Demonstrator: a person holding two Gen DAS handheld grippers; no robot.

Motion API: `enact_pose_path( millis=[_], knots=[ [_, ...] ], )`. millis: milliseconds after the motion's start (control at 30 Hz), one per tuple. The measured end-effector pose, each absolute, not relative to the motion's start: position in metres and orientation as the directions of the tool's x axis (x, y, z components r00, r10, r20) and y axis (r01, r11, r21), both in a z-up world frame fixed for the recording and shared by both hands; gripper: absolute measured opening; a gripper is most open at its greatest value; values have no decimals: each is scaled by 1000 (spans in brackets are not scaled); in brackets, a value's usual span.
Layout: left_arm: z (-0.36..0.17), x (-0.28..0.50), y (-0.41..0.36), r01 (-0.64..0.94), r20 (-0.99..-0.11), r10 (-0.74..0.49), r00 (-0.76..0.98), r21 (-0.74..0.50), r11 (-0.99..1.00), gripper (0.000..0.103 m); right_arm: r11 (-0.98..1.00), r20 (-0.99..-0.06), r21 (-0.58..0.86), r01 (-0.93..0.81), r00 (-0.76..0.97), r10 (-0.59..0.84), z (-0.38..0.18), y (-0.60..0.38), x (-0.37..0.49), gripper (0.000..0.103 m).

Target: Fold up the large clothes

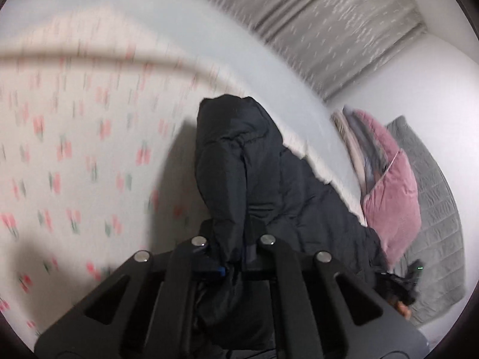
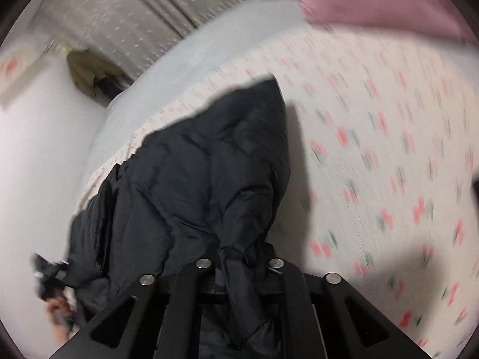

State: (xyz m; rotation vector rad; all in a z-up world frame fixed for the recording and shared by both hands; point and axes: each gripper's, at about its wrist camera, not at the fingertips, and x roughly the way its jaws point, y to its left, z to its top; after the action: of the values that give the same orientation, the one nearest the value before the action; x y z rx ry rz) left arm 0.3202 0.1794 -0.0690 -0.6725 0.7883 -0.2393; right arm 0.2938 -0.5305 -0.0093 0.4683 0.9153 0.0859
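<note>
A dark padded jacket point(image 1: 239, 155) hangs above the bed, bunched between the fingers of my left gripper point(image 1: 235, 246), which is shut on a fold of it. The same jacket point(image 2: 209, 173) fills the middle of the right wrist view, and my right gripper point(image 2: 239, 264) is shut on another fold of its fabric. The fingertips of both grippers are buried in the cloth. The right gripper point(image 1: 404, 284) and the hand that holds it show at the lower right of the left wrist view. The left gripper point(image 2: 51, 275) shows at the lower left of the right wrist view.
Under the jacket lies a white bedsheet with pink flowers point(image 1: 74, 149), over a pale blue sheet point(image 1: 185, 30). A pink pillow point(image 1: 392, 191) and a grey quilted cushion point(image 1: 437, 209) lie at the bed's end. Grey curtains point(image 1: 329, 30) hang behind. An olive garment point(image 2: 83, 71) sits by the wall.
</note>
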Motion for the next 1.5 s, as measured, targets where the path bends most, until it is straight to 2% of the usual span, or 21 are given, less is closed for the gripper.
enact_pose_path(
  millis=[67, 133, 200, 267, 333, 367, 467, 533, 600, 633, 667, 733, 800, 867, 1000, 1133, 1333, 1500],
  knots=[
    [-51, 325, 176, -8, -536, -406, 740, -611, 791, 7, 914, -704, 394, 95, 670, 234, 16, -522, 299, 5],
    [-49, 337, 167, -12, -574, -369, 731, -552, 834, 8, 929, -666, 362, 74, 718, 202, 39, -513, 303, 5],
    [-61, 348, 163, -56, -629, -344, 697, -526, 849, 10, 925, -684, 362, 116, 707, 179, 36, -514, 309, 6],
    [-78, 355, 164, -91, -657, -377, 653, -562, 822, 14, 911, -746, 373, 177, 641, 181, 9, -520, 319, 10],
    [-87, 352, 171, -104, -655, -414, 633, -601, 792, 24, 911, -838, 333, 245, 521, 166, -27, -526, 328, 21],
    [-87, 348, 175, -103, -647, -434, 627, -621, 777, 25, 909, -852, 332, 251, 495, 174, -35, -530, 323, 23],
    [-71, 328, 188, -95, -614, -461, 640, -659, 746, 35, 881, -827, 392, 265, 522, 210, -31, -540, 305, 28],
    [-54, 311, 184, -52, -605, -468, 644, -645, 762, 48, 874, -793, 423, 239, 564, 229, -11, -539, 285, 30],
    [-39, 296, 165, 39, -631, -482, 608, -583, 811, 52, 879, -768, 432, 201, 593, 241, 9, -532, 263, 51],
    [-34, 289, 151, 96, -644, -500, 579, -556, 826, 56, 882, -750, 437, 175, 612, 250, 20, -526, 253, 69],
    [-31, 283, 135, 152, -656, -520, 547, -533, 832, 59, 883, -735, 442, 155, 626, 259, 27, -521, 246, 76],
    [-31, 274, 103, 243, -698, -530, 481, -475, 846, 73, 883, -712, 463, 81, 627, 316, 37, -510, 224, 77],
    [-37, 274, 86, 233, -740, -486, 464, -428, 873, 74, 877, -714, 478, 49, 602, 356, 35, -500, 220, 77],
    [-48, 283, 75, 217, -762, -489, 425, -439, 872, 74, 869, -708, 492, 47, 602, 368, 24, -503, 212, 77],
    [-69, 306, 68, 185, -817, -435, 378, -394, 900, 74, 798, -701, 585, 147, 586, 406, -13, -535, 211, 77],
    [-84, 335, 90, 37, -802, -477, 361, -498, 866, 74, 756, -651, 642, 125, 610, 451, -16, -554, 207, 77],
    [-91, 324, 52, 229, -874, -424, 237, -374, 899, 74, 688, -598, 720, 87, 581, 552, -21, -558, 211, 77],
    [-79, 298, 57, 264, -883, -440, 163, -390, 882, 74, 706, -594, 708, -1, 539, 597, -13, -541, 209, 77]
  ],
)
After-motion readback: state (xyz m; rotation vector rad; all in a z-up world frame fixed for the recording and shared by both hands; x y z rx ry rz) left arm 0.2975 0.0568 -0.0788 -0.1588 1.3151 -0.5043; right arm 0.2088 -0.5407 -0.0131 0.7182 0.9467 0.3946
